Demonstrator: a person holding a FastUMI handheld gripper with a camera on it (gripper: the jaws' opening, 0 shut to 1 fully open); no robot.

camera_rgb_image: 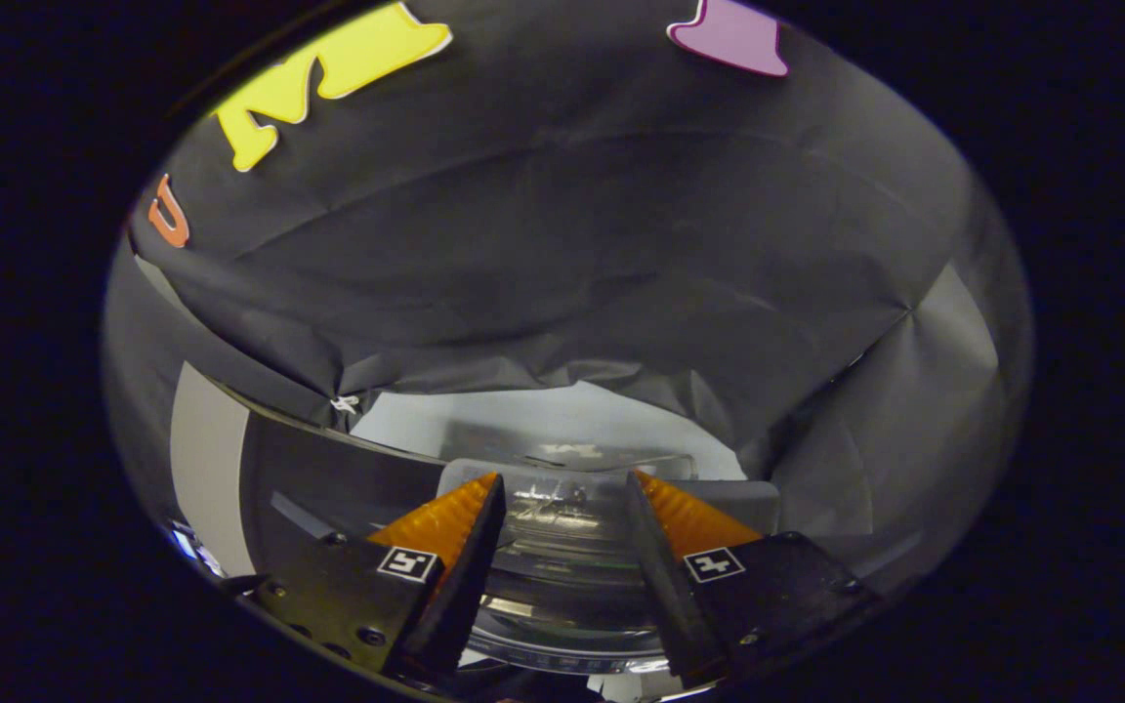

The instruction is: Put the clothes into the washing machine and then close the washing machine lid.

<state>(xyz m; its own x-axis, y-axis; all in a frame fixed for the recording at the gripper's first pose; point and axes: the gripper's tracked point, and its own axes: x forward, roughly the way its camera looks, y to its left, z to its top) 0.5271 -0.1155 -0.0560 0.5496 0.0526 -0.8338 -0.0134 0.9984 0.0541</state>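
Washing machine (562, 547) ahead, under spread fingers; claw (564, 493) wide apart, gripping nothing.

The hand-held gripper (565, 488) stands with fingers apart above the washing machine (562, 605); the raised washing machine lid (562, 478) lies just ahead between them; the booth's wall (562, 273) hangs behind.

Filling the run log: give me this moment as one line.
hand-held gripper: open, holding nothing | ahead between fingers: washing machine lid, clear | clothes: none seen
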